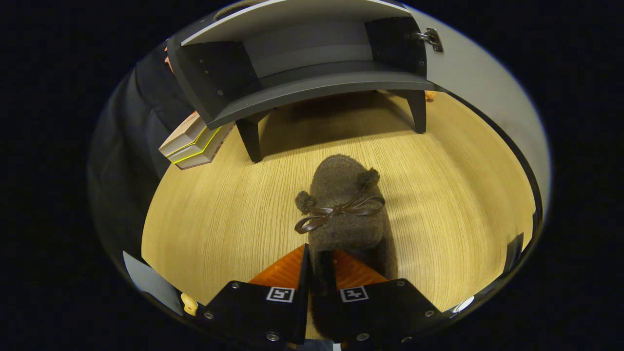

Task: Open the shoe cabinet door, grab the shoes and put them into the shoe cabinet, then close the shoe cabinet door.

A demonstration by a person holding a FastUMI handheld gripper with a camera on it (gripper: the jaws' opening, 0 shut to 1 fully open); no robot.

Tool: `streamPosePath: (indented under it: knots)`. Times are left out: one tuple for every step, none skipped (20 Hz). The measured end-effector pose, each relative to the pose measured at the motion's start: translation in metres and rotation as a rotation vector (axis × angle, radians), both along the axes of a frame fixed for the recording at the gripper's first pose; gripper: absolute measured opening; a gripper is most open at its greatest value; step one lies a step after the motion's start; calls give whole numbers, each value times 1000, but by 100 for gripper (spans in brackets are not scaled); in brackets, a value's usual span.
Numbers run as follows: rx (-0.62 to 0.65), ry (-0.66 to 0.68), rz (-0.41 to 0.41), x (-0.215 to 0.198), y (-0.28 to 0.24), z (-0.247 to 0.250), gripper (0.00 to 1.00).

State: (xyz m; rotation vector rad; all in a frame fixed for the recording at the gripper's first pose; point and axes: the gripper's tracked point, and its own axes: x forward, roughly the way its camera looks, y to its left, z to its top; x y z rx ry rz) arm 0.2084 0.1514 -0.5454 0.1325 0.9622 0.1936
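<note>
Brown and fuzzy, the shoe [343, 209] is a slipper-style piece of plush fabric with a rounded toe pointing toward the cabinet. Two small pompoms sit on its upper, one on each side, and a thin dark leather-like bow [336, 213] is tied across the top between them. Heel end lies between the fingers of the gripper [321, 270]; both fingers press against the heel fabric from either side, so the gripper is clamped narrowly on the shoe. Whether the shoe rests on the wooden tabletop [219, 219] or is raised just above it cannot be told.

Shoe cabinet [312, 73] stands beyond the shoe, well apart from it, dark grey, raised on short legs. Its interior compartment is exposed, with a shelf visible inside. Cabinet door [477, 83], pale on its visible face, is swung open to the right, a metal hinge [431, 38] showing at its upper inner edge.

Stacked books [195, 144] lie at the cabinet's left front leg, touching or just beside the cabinet's side.
</note>
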Motion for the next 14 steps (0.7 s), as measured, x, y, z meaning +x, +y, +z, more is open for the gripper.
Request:
streamPosePath:
  knots:
    - [7, 1, -6, 2, 2, -1, 18]
    - [9, 5, -1, 2, 3, -3, 12]
    - [13, -3, -4, 4, 3, -3, 10]
    - [18, -12, -4, 5, 4, -2, 7]
    - [18, -21, 0, 5, 4, -1, 7]
    - [18, -24, -2, 5, 4, -1, 5]
    - [14, -25, -4, 5, 3, 0, 5]
    - [5, -25, -4, 4, 2, 2, 5]
    - [-8, -25, -9, 4, 0, 6, 5]
    - [-23, -36, -10, 3, -3, 11, 5]
    - [-35, -48, -11, 2, -7, 20, 5]
    - [-36, -60, -12, 0, -10, 29, 5]
    - [-27, -64, -10, -2, -11, 39, 5]
    - [-14, -68, -12, -5, -11, 47, 5]
